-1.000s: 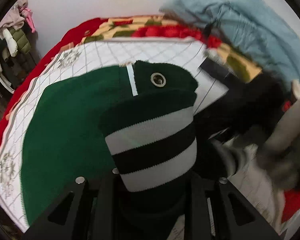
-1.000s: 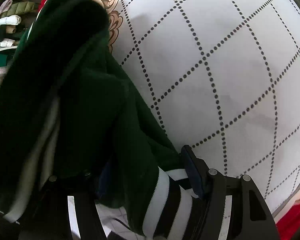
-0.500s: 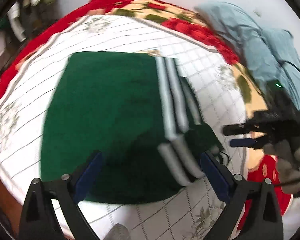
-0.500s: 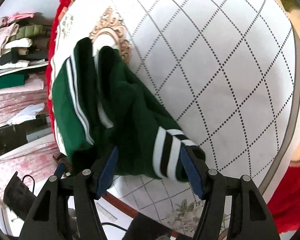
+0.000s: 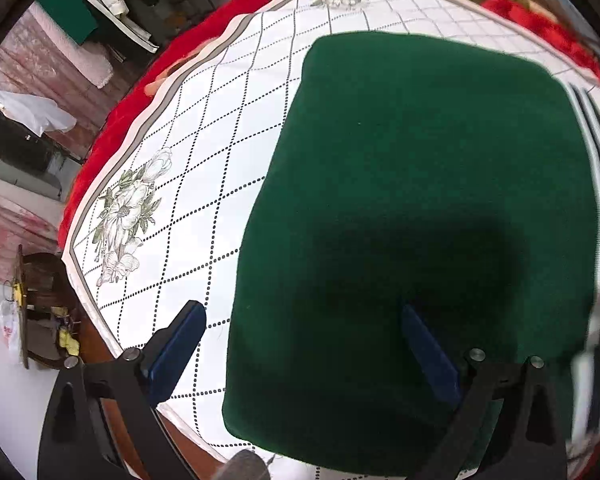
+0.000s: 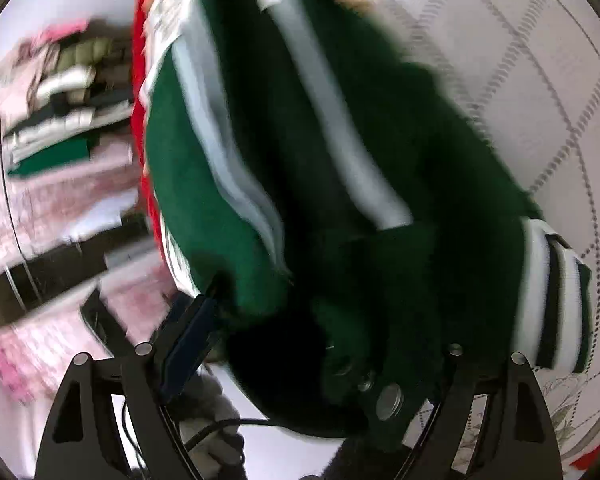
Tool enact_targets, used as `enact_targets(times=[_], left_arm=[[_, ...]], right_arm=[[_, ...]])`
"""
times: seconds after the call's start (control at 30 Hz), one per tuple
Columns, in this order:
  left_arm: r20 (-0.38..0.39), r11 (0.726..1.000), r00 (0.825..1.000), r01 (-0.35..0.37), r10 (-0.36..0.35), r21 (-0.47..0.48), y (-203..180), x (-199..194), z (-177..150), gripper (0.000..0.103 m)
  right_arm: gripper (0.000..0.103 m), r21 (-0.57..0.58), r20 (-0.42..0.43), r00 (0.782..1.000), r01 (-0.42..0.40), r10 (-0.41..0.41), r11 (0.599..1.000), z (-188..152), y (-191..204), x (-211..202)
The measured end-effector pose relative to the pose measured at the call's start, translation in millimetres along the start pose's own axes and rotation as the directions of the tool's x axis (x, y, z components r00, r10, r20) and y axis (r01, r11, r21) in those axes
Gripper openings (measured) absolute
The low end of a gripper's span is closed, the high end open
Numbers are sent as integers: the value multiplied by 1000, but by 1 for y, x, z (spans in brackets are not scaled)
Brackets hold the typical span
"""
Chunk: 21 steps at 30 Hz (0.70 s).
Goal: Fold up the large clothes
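Observation:
A dark green jacket (image 5: 420, 200) with white stripes lies folded flat on the white diamond-quilted sheet (image 5: 204, 184). My left gripper (image 5: 300, 340) hovers over its near left edge, open wide, with nothing pinched. In the blurred right wrist view, the bunched part of the jacket (image 6: 380, 200), with its striped cuff (image 6: 556, 300) and snap buttons (image 6: 388, 398), fills the space between the jaws of my right gripper (image 6: 320, 352). Those jaws are opening. The left pad (image 6: 188, 344) stands free of the cloth. The right pad is hidden behind fabric.
A red blanket (image 5: 112, 128) lies under the sheet along the bed edge. Stacked folded clothes (image 6: 60, 120) sit on shelves beyond. A wooden stand (image 5: 40, 312) is by the bed's near corner. A grey gloved hand (image 6: 208, 420) with a cable shows low in the right wrist view.
My left gripper let go of the striped cuff, opened wide and swung over the flat green panel. My right gripper rose, and its jaws widened around the bunched jacket.

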<state>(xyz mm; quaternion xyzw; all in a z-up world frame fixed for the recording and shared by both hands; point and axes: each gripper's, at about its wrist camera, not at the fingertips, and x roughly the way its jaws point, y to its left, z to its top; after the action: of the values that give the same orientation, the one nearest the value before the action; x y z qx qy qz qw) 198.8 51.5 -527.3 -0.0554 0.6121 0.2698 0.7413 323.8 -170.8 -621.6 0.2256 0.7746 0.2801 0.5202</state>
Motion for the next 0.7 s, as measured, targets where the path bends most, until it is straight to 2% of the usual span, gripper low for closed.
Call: enact_targets(times=[0.1,0.13,0.17,0.23,0.27,0.3,0.37,0.47,0.53,0.6,0.7], left_arm=[[2,1000,1000,-15,15,5,-8,-3,-3,100],[-1,1000,1000,-12,12,1,-8,-3,-3,100],[-6,1000,1000,-6,6,-5,-6,-3,-4,100],[-26,999,999,19,-20,-26,-1,-2,-3,100],[-41,999,999,34,-35,-35,2,0,0,101],[-60,997,996,56,-59,-47,5,0,-1,101],[-70,996,995,71,-75,-58,10,-2,0,101],[-70,994,994,74,-80,-80,25,-12,0,101],[-65,989,993,89,-97,-117,39,-20,2,101],[-44,984,994,88,-95,-152,54,-28,8,101],[-11,984,998,65,-68,-168,64,-31,22,101]], right_arm=[[88,-71,21,997,73,-72,995,-9,21,-4],[88,-93,6,992,129,-129,987,-10,24,-1],[87,-126,-10,975,221,-224,967,-10,24,5],[72,-168,-1,914,399,-405,901,-9,20,17],[60,-155,16,894,445,-448,882,-9,8,19],[46,-114,12,883,467,-469,877,-8,-9,21],[46,0,9,910,415,-415,910,-5,-39,16],[45,20,8,902,432,-432,902,-6,-31,7],[46,22,9,910,415,-415,910,-7,-21,-4],[49,32,53,935,349,-351,936,-5,-9,-29],[55,46,134,956,256,-260,966,-1,-3,-67]])
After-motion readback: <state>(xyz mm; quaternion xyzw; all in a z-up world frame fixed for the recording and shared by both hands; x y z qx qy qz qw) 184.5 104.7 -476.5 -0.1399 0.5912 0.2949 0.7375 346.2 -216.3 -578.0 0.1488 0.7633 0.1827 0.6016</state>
